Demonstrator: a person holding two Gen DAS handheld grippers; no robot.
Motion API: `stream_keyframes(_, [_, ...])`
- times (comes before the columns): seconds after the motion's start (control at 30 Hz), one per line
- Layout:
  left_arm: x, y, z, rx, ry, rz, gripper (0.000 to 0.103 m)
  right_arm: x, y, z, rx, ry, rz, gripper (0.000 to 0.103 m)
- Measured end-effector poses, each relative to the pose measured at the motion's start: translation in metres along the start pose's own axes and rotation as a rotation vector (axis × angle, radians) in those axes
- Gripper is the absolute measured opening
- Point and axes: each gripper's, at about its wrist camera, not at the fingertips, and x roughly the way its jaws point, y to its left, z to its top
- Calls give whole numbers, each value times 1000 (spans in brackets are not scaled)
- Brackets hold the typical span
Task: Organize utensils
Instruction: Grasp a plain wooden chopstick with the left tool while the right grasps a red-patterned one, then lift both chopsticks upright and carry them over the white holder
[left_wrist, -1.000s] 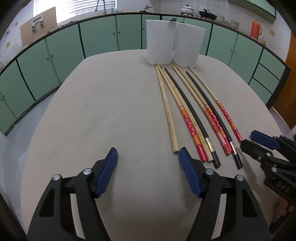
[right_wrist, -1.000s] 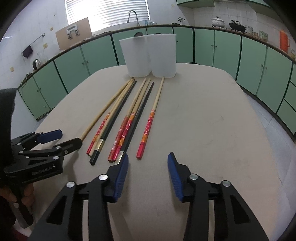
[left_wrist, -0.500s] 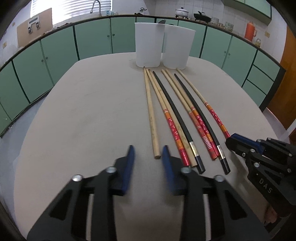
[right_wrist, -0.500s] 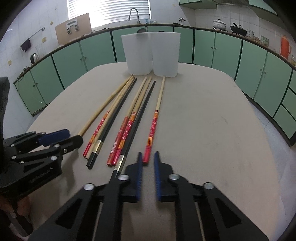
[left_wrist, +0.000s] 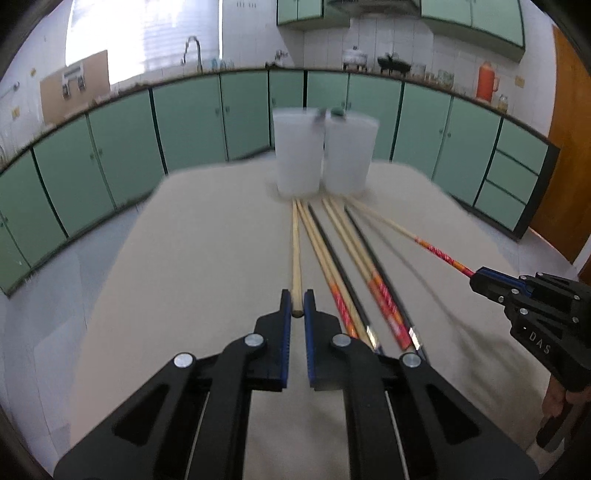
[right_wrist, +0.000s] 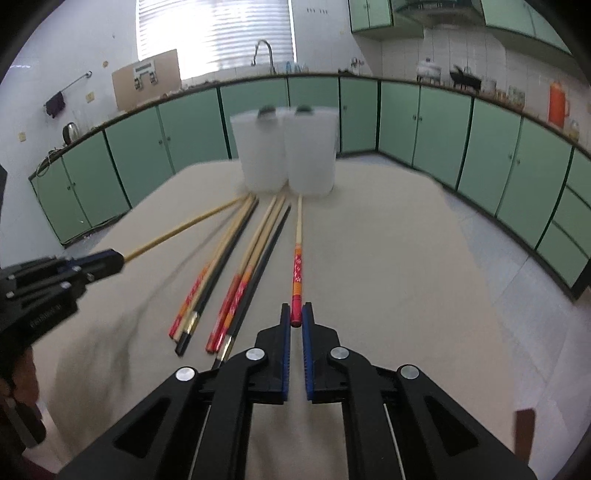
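Left gripper (left_wrist: 297, 304), spread a second ago, now pinching plain wooden chopstick (left_wrist: 296, 251); right gripper (right_wrist: 296, 317) likewise clamped on red-handled chopstick (right_wrist: 297, 266); both raised, aimed at white cups (right_wrist: 284, 151) at 12 o'clock; remaining chopsticks (right_wrist: 225, 280) on table (right_wrist: 406, 258); sorting underway.

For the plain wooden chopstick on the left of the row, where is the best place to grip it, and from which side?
Grip the plain wooden chopstick at its thick near end, coming along its length from the near table edge. That blunt end points at the left claw, and there it sits slightly apart from its neighbours. The claw is closed on that end.
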Motion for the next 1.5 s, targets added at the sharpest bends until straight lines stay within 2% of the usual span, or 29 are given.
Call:
stream_keyframes(0.2, [-33, 3, 32, -7, -105, -16, 6, -32, -10, 30, -14, -86, 1, 6])
stream_keyframes(0.4, [-52, 3, 67, -18, -185, -59, 6, -56, -31, 73, 39, -154, 65, 6])
stream_keyframes(0.53, [-58, 3, 88, -25, -214, -85, 6, -66, -37, 100, 37, -185, 94, 6])
stream_keyframes(0.7, [-61, 4, 110, -33, -232, -117, 6, -67, -38, 130, 9, -183, 121, 6])
stream_keyframes(0.93, [-69, 9, 124, -31, -259, -140, 6, -66, -41, 154, -22, -179, 165, 6])
stream_keyframes(1.2, [-76, 9, 153, -19, -318, -143, 6, -84, -42, 194, -63, -252, 182, 6])
stream_keyframes(1.5, [-83, 8, 236, -13, -483, -132, 6, -80, -50, 258, -74, -319, 149, 6])
